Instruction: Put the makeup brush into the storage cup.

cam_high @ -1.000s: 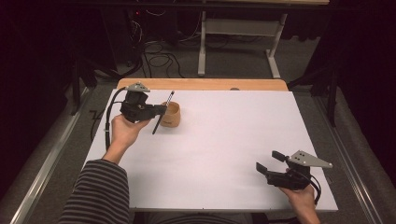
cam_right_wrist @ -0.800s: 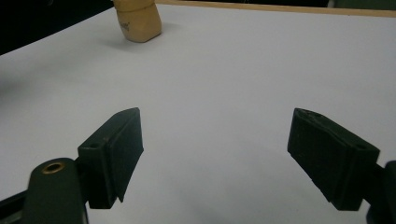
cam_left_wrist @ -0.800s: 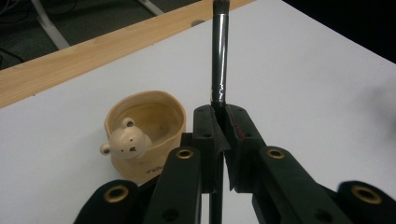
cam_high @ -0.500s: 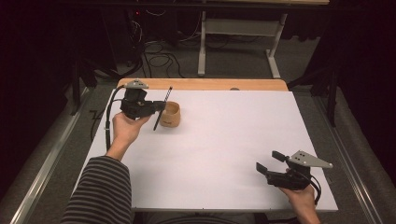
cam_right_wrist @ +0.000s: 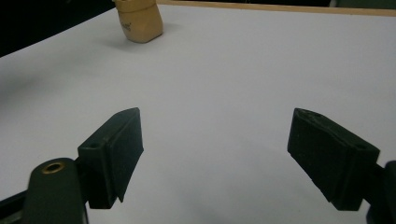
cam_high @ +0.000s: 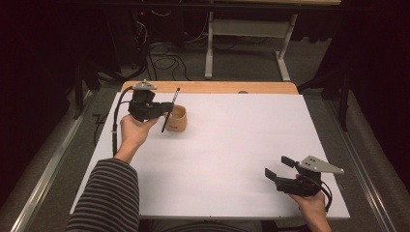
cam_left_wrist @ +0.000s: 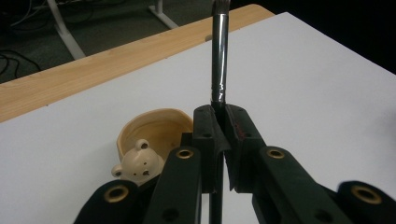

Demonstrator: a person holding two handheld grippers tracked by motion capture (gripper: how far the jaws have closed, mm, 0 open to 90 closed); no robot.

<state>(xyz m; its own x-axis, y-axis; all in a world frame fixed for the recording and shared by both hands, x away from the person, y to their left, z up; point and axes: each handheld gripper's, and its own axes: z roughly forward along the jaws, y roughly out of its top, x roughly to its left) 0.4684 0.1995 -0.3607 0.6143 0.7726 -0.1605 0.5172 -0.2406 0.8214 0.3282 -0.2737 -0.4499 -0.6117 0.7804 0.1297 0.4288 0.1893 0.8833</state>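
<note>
Left claw (cam_high: 164,110), clamped on the paintbrush (cam_high: 170,110), held it steeply tilted just beside the wooden cup (cam_high: 177,119); right claw (cam_high: 279,167) rested apart, far off.

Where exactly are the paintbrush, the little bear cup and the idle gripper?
paintbrush (cam_left_wrist: 219,56), left gripper view, metal ferrule.
bear cup (cam_high: 177,119), high view, outer wall.
right gripper (cam_high: 279,166), high view, gap between open jaws.

No text, label, brand, number or sign can be read anywhere.
</note>
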